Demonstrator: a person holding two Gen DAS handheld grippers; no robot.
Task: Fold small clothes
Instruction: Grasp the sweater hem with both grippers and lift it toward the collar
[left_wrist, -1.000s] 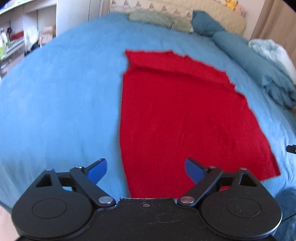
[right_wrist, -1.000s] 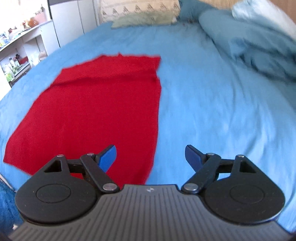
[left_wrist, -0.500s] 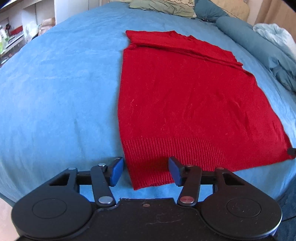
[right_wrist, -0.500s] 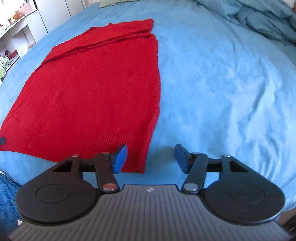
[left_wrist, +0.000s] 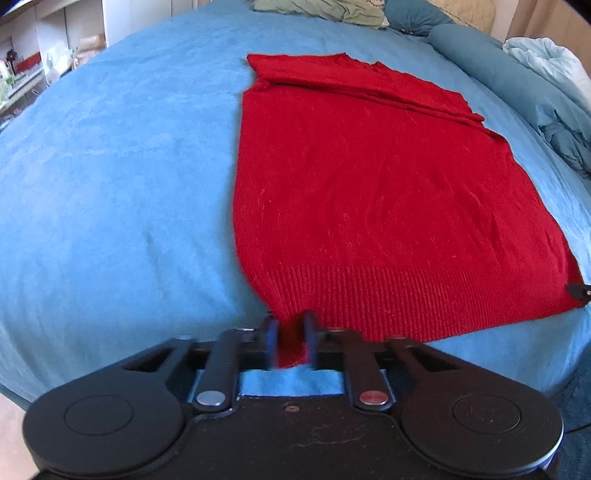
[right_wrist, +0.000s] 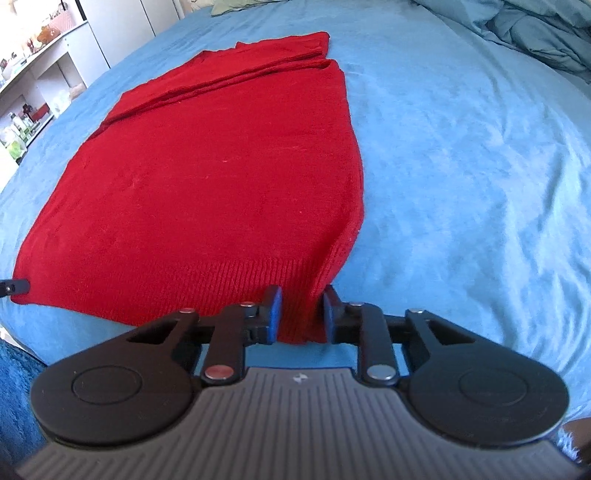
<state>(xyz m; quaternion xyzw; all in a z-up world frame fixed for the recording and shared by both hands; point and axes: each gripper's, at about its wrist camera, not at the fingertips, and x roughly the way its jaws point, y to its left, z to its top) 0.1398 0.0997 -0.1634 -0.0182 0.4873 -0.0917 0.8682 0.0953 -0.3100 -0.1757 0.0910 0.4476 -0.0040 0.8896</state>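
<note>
A red knit sweater (left_wrist: 369, 184) lies flat on the blue bedspread (left_wrist: 110, 184), ribbed hem toward me, sleeves folded across its far end. My left gripper (left_wrist: 290, 341) is shut on the hem's near left corner. In the right wrist view the sweater (right_wrist: 203, 177) spreads to the left, and my right gripper (right_wrist: 301, 314) is shut on the hem's near right corner. Each gripper's tip shows at the edge of the other view, as with the right one (left_wrist: 578, 291) and the left one (right_wrist: 13, 286).
Blue pillows and a rumpled duvet (left_wrist: 535, 85) lie at the bed's far right. A green pillow (left_wrist: 321, 9) lies at the head. White shelves with small items (right_wrist: 29, 92) stand left of the bed. The bed's near edge is just below the grippers.
Both grippers came down to the sweater's hem and closed from wide open onto its two near corners.
</note>
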